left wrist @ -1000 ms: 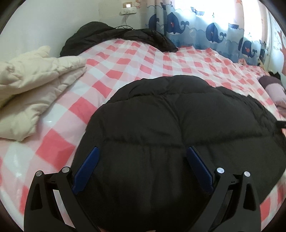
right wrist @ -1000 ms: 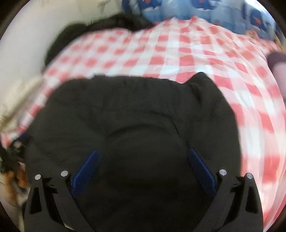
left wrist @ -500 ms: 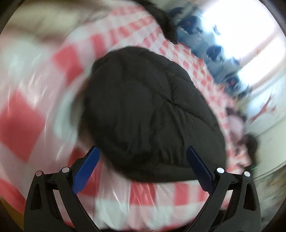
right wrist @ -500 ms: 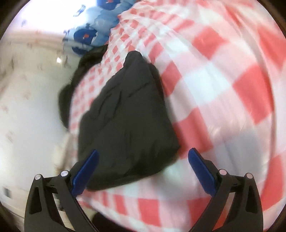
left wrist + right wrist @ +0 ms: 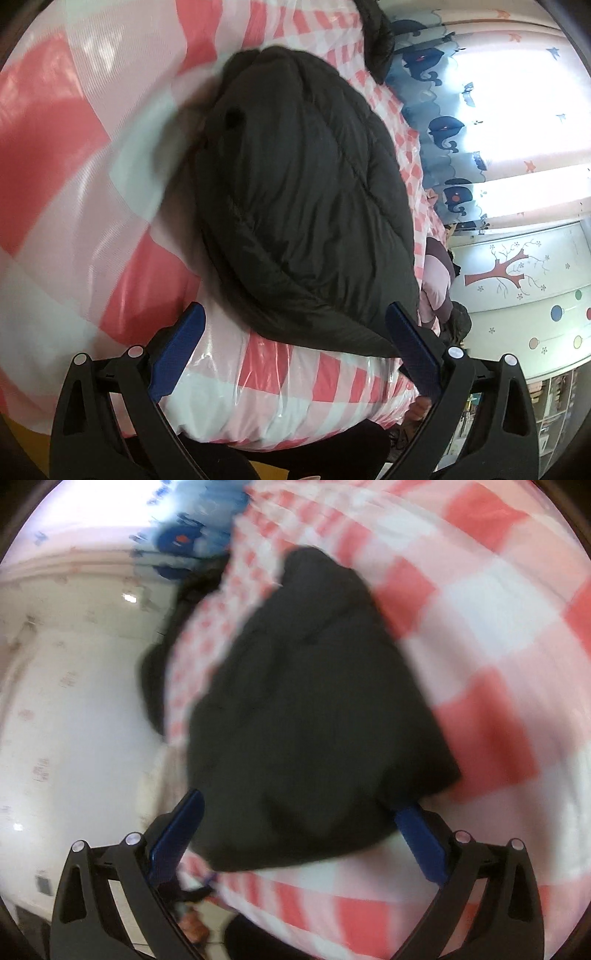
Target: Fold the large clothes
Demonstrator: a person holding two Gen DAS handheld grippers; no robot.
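1. Just before the near edge of the black padded jacket (image 5: 306,206), the left gripper (image 5: 295,343) has its blue fingers (image 5: 177,347) spread wide, and they hold nothing.
2. On both sides of the same jacket's (image 5: 314,720) near end, the right gripper (image 5: 303,830) also has its fingers (image 5: 421,845) wide apart; this view is blurred, so I cannot tell whether they touch the cloth.
3. The jacket lies folded in a bundle on the red and white checked bed cover (image 5: 74,206).
4. Beyond the jacket hangs a whale-print curtain (image 5: 447,129).
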